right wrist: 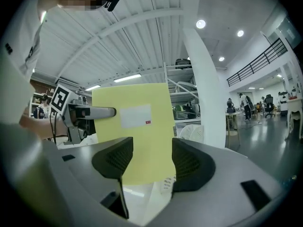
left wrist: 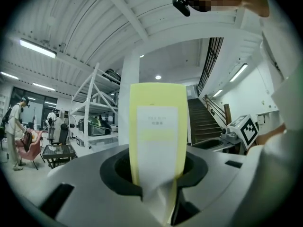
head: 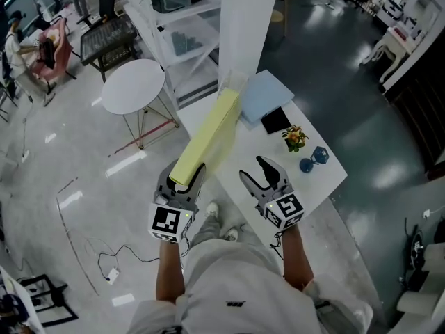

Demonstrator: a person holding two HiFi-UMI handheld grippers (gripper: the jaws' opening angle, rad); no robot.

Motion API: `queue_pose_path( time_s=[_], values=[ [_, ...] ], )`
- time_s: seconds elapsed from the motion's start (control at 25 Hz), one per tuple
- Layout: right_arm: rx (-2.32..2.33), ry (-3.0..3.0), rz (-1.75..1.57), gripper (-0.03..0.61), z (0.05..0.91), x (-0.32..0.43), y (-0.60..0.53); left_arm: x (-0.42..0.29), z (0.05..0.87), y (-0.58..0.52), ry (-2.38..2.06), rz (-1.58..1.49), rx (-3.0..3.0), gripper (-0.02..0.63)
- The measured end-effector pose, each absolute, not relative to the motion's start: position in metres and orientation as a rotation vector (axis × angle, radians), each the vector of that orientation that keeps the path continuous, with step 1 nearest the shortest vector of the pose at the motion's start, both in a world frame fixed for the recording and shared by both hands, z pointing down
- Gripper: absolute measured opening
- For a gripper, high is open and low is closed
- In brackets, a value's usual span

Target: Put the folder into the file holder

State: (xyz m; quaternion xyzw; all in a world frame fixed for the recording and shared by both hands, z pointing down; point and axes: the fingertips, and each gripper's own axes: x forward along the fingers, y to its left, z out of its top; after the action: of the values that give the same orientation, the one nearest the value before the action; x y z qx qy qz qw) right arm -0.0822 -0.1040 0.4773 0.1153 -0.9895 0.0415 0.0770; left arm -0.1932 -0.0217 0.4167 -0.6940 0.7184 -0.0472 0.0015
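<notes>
A long yellow folder (head: 208,134) is held clear of the white table (head: 320,186), with my left gripper (head: 184,177) shut on its near end. In the left gripper view the folder (left wrist: 158,126) stands straight up out of the closed jaws, showing a white label. My right gripper (head: 255,170) hovers beside it over the table's near edge, open, with nothing between its fingers. In the right gripper view the folder (right wrist: 132,126) shows beyond the open jaws, apart from both pads. I cannot make out a file holder for certain.
On the table lie a pale blue folder (head: 268,96), a flat black item (head: 276,120), a small potted plant (head: 294,138) and a blue object (head: 313,158). A white pillar (head: 243,26) rises at the table's far end. A round white table (head: 132,85) and a shelf rack (head: 174,19) stand to the left.
</notes>
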Motion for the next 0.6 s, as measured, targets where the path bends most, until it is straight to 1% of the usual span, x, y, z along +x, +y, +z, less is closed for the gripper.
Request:
queue_pose_path(
  time_s=[0.6],
  values=[
    [0.358,-2.931,0.134,0.252,0.487,-0.148,-0.148,-0.267,0.403,-0.094,2.290,-0.025,-2.062,0.164]
  ],
)
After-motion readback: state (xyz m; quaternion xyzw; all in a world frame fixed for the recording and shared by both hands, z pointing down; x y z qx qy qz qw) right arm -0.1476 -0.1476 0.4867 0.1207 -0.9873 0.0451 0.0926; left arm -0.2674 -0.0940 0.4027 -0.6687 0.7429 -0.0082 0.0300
